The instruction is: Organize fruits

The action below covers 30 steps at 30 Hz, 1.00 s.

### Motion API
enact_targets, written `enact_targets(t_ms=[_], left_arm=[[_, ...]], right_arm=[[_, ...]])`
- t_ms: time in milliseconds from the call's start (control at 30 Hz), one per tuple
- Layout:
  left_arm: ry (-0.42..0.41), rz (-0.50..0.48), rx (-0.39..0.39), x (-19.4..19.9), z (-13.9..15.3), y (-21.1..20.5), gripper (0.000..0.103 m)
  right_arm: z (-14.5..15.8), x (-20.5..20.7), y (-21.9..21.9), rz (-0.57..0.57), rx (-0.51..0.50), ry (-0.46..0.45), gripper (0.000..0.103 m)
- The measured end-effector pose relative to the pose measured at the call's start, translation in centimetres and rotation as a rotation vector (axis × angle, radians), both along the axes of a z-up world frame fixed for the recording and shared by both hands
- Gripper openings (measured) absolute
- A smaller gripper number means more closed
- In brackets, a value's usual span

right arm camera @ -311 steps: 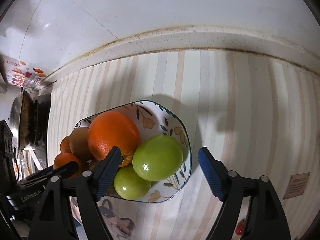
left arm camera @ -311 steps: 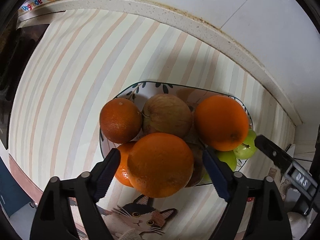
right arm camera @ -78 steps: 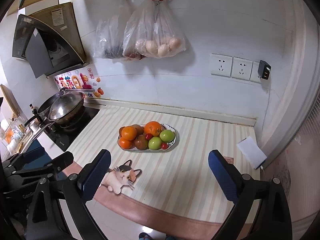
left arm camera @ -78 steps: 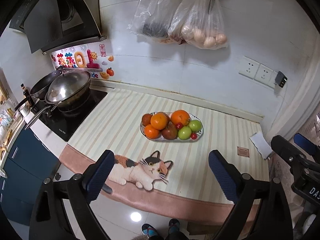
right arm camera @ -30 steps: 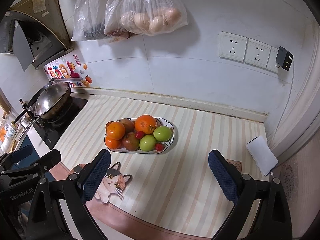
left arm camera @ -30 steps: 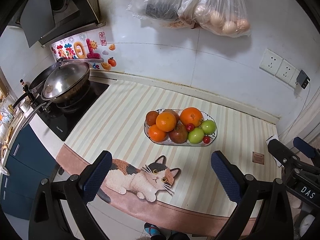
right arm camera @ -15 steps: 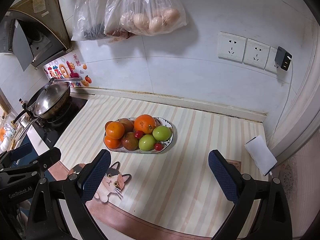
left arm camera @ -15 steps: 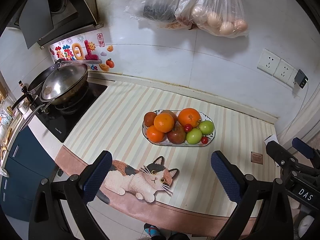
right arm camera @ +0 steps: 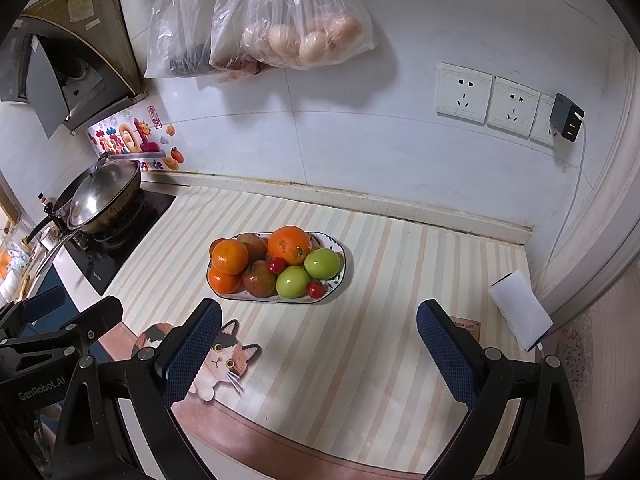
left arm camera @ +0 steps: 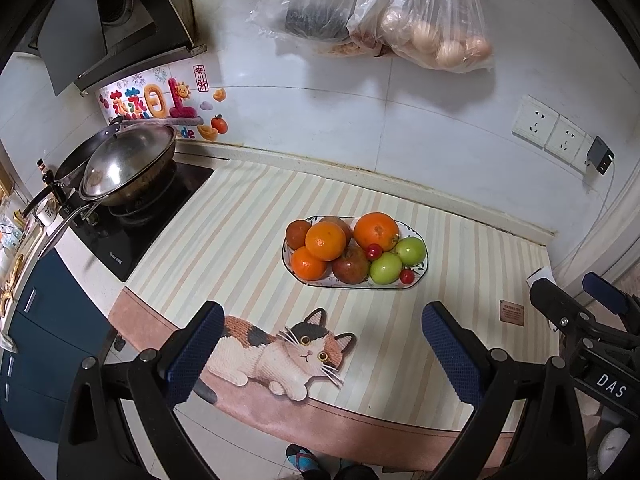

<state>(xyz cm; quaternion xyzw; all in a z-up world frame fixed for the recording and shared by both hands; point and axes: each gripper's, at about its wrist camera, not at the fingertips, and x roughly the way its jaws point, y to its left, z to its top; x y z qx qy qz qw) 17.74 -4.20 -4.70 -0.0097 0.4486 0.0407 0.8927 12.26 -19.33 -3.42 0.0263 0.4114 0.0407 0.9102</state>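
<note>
Fruits are sitting piled on the patterned plate, mid-counter on the striped mat, well apart from both grippers. Left gripper is hovering over the mat's cat print, fingers spread wide, holding nothing. Right gripper is hovering likewise, fingers spread, holding nothing. "GenRobot.AI" is showing on the left tool's body, "DAS" on the right tool's. Wok is sitting on the stove beyond.

White tiled wall, three sockets at right, one with a black charger. Striped mat covers the counter, cat print at its front edge. Lidded wok on the black hob at left end, range hood above. Plastic bags hang on the wall.
</note>
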Motion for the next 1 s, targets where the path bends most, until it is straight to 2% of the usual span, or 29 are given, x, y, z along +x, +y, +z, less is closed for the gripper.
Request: enact_targets(t_ms=[1000], left_arm=[[-0.012,0.011,0.000,-0.8,0.0,-0.2,0.101]], right_arm=[[0.3,-0.9,-0.1,0.016,0.000,-0.003,0.100]])
